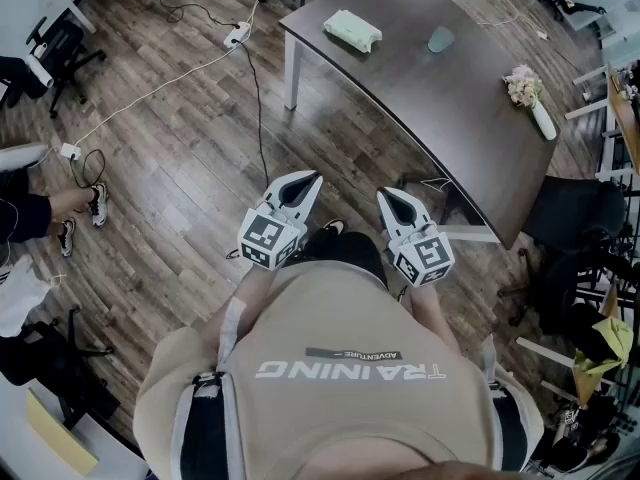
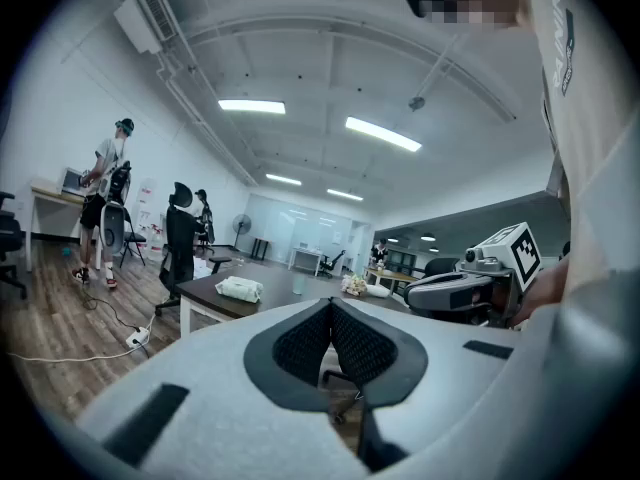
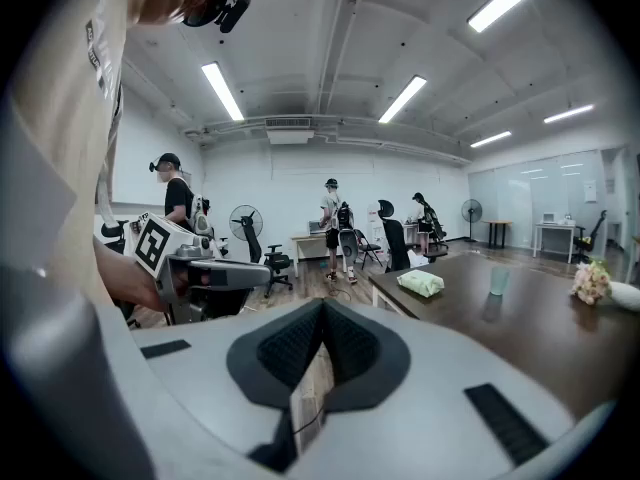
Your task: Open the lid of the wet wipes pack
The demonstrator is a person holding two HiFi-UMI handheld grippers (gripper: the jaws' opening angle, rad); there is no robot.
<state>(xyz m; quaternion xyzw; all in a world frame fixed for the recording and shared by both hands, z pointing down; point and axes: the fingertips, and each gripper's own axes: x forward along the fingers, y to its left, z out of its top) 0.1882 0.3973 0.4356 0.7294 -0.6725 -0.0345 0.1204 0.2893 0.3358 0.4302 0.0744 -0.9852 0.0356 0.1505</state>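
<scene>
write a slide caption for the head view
Person standing on a wood floor, left hand-held gripper and right hand-held gripper both shut, short of the table with the wet wipes pack

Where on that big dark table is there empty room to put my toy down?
The widest bare patch is the middle of the table, bordered by the wet wipes pack, the cup and the vase of flowers. The strip along the near edge is free too. The only busy part is the far side, where those three things stand.
</scene>
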